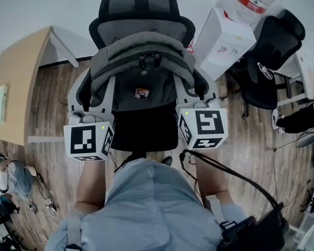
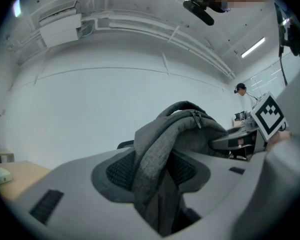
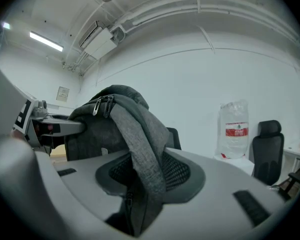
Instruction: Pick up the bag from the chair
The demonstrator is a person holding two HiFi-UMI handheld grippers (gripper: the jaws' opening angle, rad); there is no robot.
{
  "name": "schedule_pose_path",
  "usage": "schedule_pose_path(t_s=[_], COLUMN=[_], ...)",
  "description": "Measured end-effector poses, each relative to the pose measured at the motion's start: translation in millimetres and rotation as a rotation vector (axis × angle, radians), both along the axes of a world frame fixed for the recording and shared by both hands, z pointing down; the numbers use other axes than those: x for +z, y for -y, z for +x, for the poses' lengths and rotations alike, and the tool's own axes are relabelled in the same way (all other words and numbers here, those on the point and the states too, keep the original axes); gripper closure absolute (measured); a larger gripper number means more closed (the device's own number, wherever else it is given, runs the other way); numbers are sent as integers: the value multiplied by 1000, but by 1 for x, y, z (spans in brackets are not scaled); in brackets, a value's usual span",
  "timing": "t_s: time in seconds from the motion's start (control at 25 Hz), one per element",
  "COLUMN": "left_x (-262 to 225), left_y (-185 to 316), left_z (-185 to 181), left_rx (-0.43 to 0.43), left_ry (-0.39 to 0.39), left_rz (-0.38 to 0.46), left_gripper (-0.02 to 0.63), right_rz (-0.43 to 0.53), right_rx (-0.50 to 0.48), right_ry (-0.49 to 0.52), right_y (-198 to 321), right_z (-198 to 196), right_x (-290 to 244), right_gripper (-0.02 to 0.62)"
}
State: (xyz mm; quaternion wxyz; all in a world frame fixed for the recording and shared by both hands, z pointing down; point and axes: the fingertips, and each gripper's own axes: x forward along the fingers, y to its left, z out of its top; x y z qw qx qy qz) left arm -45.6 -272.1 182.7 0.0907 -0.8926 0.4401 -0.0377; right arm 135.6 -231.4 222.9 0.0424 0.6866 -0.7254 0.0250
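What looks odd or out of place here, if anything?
Nothing stands out. The bag is upright against the chair, clamped by the left gripper and the right gripper. Nothing looks spilled or broken.

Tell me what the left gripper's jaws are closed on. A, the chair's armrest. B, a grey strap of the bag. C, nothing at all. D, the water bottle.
B: in the left gripper view, the left gripper has its jaws pinched on a grey fabric strap that runs down from the bag.
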Motion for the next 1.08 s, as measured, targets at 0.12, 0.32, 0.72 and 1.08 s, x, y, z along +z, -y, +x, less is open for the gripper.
schedule_pose_path(t_s=[0.12,0.32,0.72,1.08], left_x=[-1,-2,-5,-9], left_y=[-2,-3,-7,-4], left_z=[-1,0,-1,2], left_rx=[-2,10,28,33], left_ry=[-1,-6,-11,-4], left_rz=[-11,-22,-20,-15], left_gripper=[410,410,410,408], right_rz=[0,-2,13,13], right_rx=[4,16,37,41], right_ry=[-6,-12,-14,-9], right_y=[-3,-6,-13,-11], right_z=[-2,0,-2,0], right_x=[-1,-5,-10,-12], right_gripper=[476,477,477,477])
